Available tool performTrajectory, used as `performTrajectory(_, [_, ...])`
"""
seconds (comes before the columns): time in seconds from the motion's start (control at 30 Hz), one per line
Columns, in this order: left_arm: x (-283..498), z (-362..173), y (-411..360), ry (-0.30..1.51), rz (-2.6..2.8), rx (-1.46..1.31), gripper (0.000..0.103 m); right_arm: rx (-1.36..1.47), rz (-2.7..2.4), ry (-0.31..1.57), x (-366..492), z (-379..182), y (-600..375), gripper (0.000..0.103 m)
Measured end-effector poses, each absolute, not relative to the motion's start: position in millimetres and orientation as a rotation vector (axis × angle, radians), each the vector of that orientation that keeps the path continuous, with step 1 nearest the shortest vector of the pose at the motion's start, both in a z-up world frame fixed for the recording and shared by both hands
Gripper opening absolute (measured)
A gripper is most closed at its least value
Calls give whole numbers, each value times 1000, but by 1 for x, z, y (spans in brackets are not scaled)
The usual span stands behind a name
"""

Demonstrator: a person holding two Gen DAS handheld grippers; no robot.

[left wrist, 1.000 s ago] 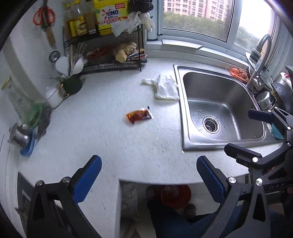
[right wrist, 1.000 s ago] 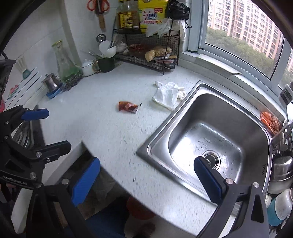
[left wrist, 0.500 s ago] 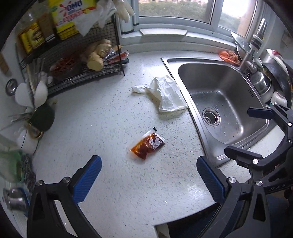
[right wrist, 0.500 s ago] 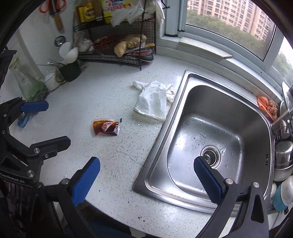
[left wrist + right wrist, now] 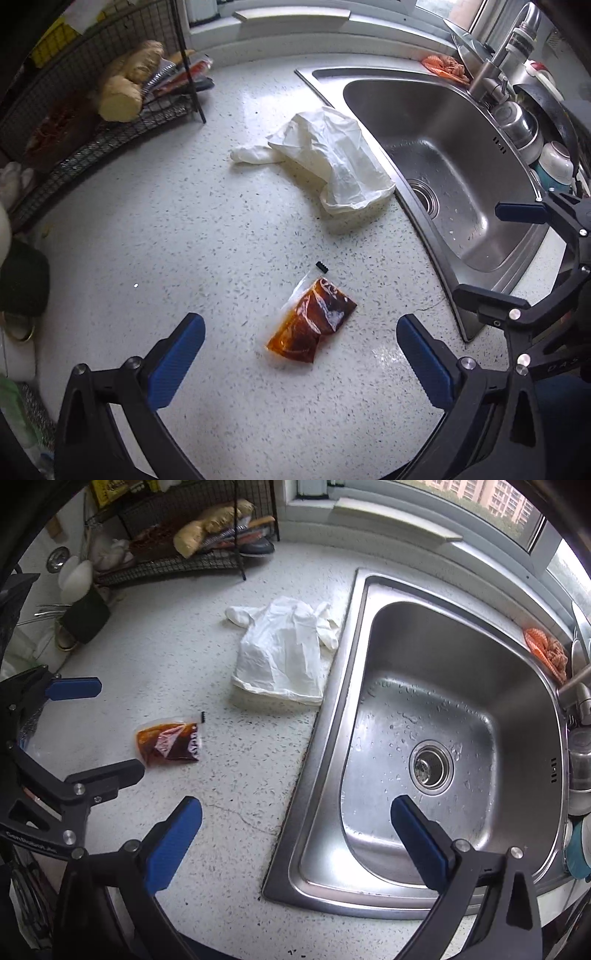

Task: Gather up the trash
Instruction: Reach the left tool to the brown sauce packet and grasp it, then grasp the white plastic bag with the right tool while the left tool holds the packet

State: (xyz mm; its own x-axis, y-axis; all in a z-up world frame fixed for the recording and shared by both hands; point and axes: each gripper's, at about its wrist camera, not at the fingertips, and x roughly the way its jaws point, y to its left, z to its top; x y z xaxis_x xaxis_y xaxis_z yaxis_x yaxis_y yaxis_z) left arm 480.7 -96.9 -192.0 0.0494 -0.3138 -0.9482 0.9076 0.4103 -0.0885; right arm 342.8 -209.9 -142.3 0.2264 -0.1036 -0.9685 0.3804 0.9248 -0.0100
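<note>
Left gripper [image 5: 300, 345]: fingers spread wide, empty, touching nothing; sauce packet [image 5: 312, 326] lies flat on the tabletop [image 5: 147, 221] between them. Right gripper [image 5: 295, 829]: fingers equally wide, empty, hanging over the sink [image 5: 436, 709] edge. White plastic bag [image 5: 332, 162] at 12 o'clock from the packet, beside the sink.

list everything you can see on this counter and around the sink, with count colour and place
sauce packet: 1, clear with red-brown filling, flat on the counter ahead of the left gripper
plastic bag: 1, white, crumpled on the counter against the sink's left rim
counter: 1, white speckled
sink: 1, steel, wet, nothing in the basin
wire rack: 1, black, back of counter, holding ginger and packets
orange cloth: 1, far sink rim
tap: 1, steel, behind the sink
left gripper: 1, black, blue fingers, open
right gripper: 1, same, open, over the sink's edge
</note>
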Motion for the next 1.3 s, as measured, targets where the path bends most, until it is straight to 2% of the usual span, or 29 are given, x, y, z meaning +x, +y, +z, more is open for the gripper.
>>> performTrajectory(0.37, [494,-236,-121,1211,-1144,775,103,286,-417,1393,354,-177,-222,102])
performTrajectory(0.57, [483,-240,-130,1146,-1174,866,103,287,-440,1412,357,-183,-225,102])
performTrajectory(0.63, [478,-240,-132,1140,-1158,885,99,298,-448,1411,358,-183,-227,102])
performTrajectory(0.73, [470,-238,-134,1120,-1141,897,89,300,-456,1403,358,-181,-231,102])
performTrajectory(0.77, [467,-235,-134,1117,-1143,892,80,298,-458,1399,358,-180,-231,102])
performTrajectory(0.8, [464,-232,-135,1111,-1145,885,67,299,-459,1396,358,-180,-233,102])
performTrajectory(0.83, [463,-229,-135,1109,-1144,875,59,300,-459,1391,358,-179,-234,102])
performTrajectory(0.87, [461,-227,-135,1113,-1136,865,44,301,-458,1387,358,-178,-234,102])
performTrajectory(0.9, [460,-225,-136,1118,-1126,855,38,300,-455,1381,359,-177,-234,102])
performTrajectory(0.93, [458,-224,-136,1123,-1117,849,35,299,-453,1378,358,-176,-233,102])
performTrajectory(1.0, [458,-223,-132,1129,-1105,831,19,291,-441,1370,359,-174,-231,102])
performTrajectory(1.1, [461,-223,-121,1163,-1074,773,15,279,-429,1360,361,-170,-228,102])
performTrajectory(1.3, [481,-212,-101,1210,-984,614,15,267,-407,1336,362,-160,-222,102])
